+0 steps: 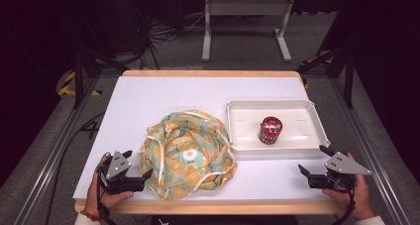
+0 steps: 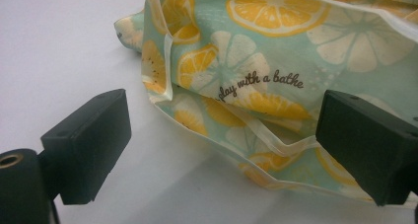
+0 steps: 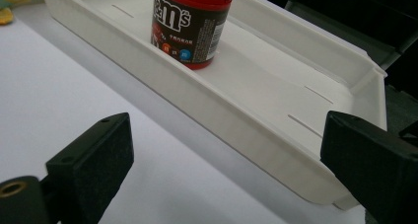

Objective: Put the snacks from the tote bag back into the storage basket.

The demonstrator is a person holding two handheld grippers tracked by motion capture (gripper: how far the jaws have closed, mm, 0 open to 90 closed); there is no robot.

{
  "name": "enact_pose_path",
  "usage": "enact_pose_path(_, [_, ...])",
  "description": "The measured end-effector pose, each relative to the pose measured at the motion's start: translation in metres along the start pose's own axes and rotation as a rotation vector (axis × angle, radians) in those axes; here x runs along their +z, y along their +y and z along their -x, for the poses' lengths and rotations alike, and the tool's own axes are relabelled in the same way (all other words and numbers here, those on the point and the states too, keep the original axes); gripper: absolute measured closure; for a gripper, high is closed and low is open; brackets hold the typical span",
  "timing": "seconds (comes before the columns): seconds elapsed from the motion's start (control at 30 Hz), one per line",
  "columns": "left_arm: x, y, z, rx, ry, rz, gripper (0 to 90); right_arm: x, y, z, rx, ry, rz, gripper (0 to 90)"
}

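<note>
While my left gripper (image 1: 137,166) gapes empty just beside the crumpled lemon-print cloth (image 1: 188,153) on the table (image 1: 148,96), my right gripper (image 1: 313,160), jaws apart, sits near the white tray (image 1: 237,136) holding an upright candy jar (image 1: 270,130).

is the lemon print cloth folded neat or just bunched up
Bunched up. The lemon print cloth lies in a rumpled heap on the table, its cream edging looping unevenly, with loose creases showing in the left gripper view.
</note>
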State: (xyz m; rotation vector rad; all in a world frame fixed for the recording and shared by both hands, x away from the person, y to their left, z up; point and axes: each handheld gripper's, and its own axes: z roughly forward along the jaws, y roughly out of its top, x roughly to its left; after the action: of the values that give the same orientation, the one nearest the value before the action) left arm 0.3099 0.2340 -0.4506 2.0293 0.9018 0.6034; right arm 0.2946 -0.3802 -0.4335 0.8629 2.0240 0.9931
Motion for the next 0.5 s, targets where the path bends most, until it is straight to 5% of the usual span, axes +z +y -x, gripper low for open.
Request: enact_pose_path(0.5, [-0.0007, -0.0002, -0.0008, -0.009, 0.007, 0.003, 7.3, 0.0011, 0.0031, -0.0025, -0.013, 0.010, 0.009, 6.6])
